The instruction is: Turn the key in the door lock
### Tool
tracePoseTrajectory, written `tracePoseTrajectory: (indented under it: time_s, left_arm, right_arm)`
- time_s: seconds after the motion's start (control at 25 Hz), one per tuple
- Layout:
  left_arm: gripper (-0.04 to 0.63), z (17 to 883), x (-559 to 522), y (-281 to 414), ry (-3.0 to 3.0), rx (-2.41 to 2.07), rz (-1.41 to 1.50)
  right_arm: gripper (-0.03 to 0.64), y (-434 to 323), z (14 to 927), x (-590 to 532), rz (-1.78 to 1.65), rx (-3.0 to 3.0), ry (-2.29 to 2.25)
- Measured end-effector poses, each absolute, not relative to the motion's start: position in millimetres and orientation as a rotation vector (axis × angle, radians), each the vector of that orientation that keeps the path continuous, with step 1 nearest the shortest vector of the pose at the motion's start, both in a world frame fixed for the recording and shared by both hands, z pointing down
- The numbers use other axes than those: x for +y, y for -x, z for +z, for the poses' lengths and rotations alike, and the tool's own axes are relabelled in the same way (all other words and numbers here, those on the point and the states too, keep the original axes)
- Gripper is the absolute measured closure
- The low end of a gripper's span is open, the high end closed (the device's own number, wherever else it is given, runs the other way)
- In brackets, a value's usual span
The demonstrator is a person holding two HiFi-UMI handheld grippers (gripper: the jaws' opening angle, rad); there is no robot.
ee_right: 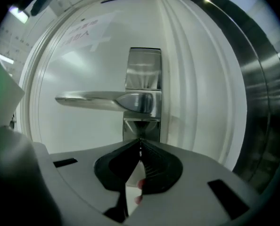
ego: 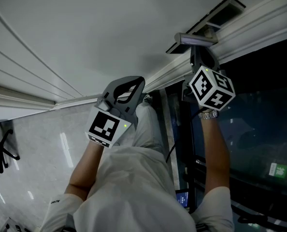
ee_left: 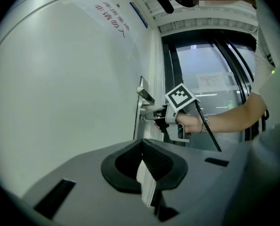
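Fingers (ee_right: 160, 167) of your right gripper (ee_right: 140, 142): together, tips at lock plate (ee_right: 143, 69) beneath lever handle (ee_right: 97, 100); key hidden. Left gripper (ee_left: 141, 145): fingers together, empty.

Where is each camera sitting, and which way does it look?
Head view: on the person's head, looking steeply down at the door; both arms, the left gripper and the right gripper show.
Left gripper view: on the left gripper, looking along the door at the handle; its own jaws and the right hand show.
Right gripper view: on the right gripper, facing the handle and lock plate close up; its own shut jaws show.
Shared: all three show the handle.
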State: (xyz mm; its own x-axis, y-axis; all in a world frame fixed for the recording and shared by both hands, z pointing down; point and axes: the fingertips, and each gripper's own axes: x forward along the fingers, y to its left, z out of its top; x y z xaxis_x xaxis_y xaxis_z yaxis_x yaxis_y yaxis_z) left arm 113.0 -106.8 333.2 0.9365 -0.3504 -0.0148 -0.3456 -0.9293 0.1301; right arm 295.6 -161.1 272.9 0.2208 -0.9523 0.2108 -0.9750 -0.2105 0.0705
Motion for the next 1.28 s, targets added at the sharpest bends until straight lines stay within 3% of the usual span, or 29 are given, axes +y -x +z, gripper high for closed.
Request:
tracePoseTrajectory:
  time_s: [0.72, 1.28]
  left_arm:
    - [0.591, 336.8, -104.1, -122.4, -2.971, -0.529, -0.037]
    - [0.589, 336.7, -100.7, -129.6, -2.981, -0.511, -0.032]
  right_arm:
    - [0.604, -313.0, 281.3, -157.4, 1.375, -2.419, -2.529]
    - [0.603, -302.1, 287.7, -142.1, 1.664, -2.504, -2.500]
